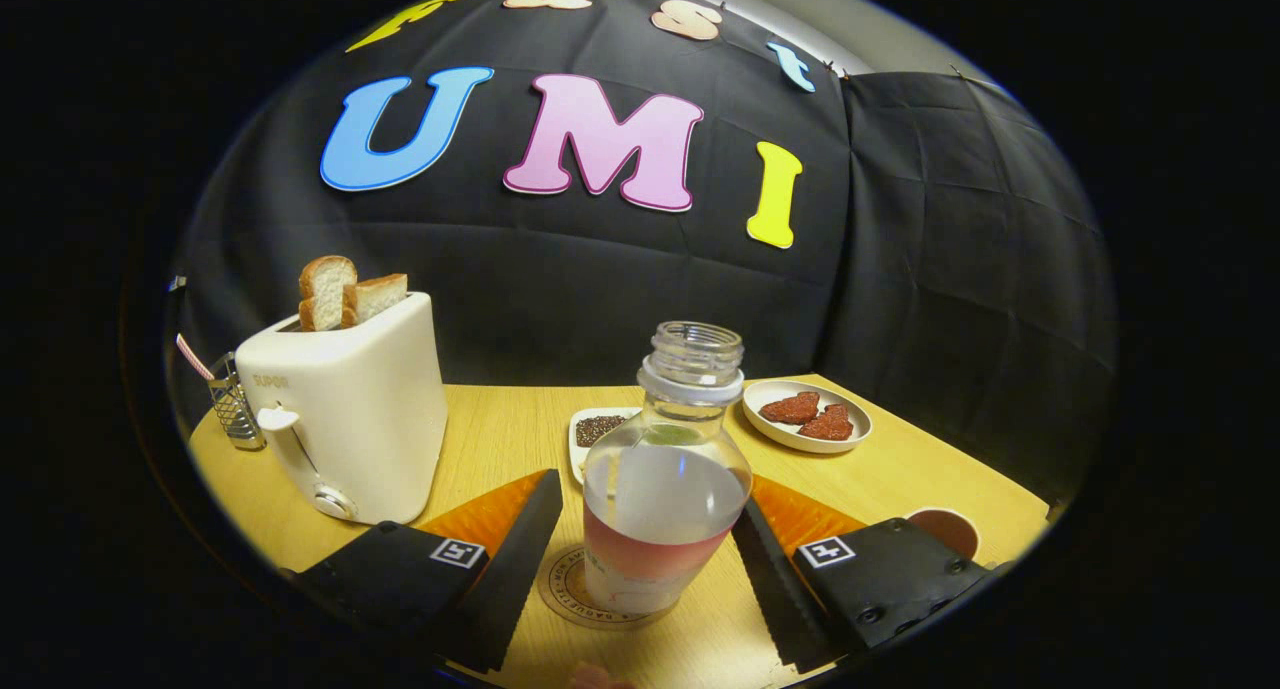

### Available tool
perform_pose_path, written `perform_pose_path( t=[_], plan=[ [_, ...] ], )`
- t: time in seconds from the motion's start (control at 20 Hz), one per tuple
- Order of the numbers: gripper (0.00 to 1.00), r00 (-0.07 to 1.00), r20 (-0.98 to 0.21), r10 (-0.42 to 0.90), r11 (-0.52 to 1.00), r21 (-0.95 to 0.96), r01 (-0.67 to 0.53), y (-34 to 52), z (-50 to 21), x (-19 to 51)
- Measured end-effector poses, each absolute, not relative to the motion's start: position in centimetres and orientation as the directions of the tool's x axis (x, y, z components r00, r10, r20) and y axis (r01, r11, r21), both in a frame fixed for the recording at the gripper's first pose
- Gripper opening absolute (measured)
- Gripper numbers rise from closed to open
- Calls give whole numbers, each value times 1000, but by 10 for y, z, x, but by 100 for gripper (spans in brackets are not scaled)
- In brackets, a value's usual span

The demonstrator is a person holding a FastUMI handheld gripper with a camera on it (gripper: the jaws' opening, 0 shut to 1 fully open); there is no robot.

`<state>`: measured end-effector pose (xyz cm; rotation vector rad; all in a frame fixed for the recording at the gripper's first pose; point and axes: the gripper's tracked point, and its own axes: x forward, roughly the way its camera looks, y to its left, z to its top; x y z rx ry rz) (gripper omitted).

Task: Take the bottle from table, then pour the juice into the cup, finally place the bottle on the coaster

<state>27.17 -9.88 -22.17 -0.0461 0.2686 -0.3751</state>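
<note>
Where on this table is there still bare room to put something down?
Bare wood lies between the toaster and the small dish, and right of the plate toward the cup. It is crowded where the bottle stands on the coaster between the open fingers.

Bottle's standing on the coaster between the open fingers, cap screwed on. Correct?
Not quite. The gripper view shows the bottle has no cap: its neck is open. The rest holds: it stands on the coaster, with the gripper open around it.
</note>
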Motion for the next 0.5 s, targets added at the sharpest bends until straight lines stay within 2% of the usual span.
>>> perform_pose_path(
  t=[0.5],
  plan=[
    [97, 918, -205, -339, 941, -97, 325, -74, -155, 193]
  ],
)
